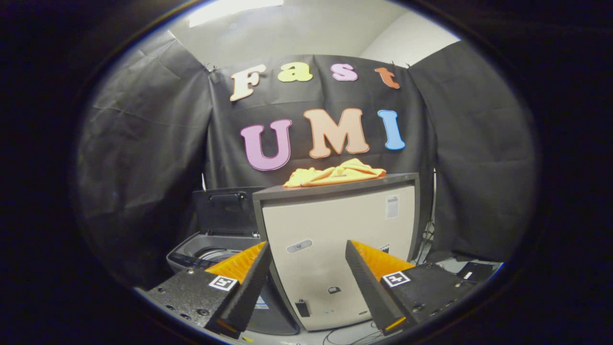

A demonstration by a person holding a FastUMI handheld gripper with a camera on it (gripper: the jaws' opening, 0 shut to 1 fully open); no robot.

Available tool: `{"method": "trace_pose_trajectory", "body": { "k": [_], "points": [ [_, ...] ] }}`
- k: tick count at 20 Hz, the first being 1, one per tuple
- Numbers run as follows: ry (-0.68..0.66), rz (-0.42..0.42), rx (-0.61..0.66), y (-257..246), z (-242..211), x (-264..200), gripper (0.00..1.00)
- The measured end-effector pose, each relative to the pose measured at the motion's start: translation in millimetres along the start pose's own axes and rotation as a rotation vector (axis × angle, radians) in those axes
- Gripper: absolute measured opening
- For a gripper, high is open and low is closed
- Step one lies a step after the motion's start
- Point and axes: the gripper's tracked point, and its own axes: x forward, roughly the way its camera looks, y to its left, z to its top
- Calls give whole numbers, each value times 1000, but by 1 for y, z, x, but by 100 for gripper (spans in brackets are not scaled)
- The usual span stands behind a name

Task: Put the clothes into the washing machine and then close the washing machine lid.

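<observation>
Tool (306,249) spread empty before cabinet (335,249) bearing clothes (335,173).

Cloth-walled test booth (143,158), washing machine (210,249)

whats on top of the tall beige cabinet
A crumpled yellow-orange garment lies on the cabinet's dark top, beyond the open, empty claw. The back of that top is hidden behind the cloth.
</observation>
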Motion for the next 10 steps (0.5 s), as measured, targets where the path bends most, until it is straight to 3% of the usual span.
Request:
{"method": "trace_pose_trajectory", "body": {
  "k": [5, 10],
  "points": [
    [11, 13, 53, 4, 48, 24, 96],
    [10, 11, 7, 5, 108, 70, 96]
  ]
}}
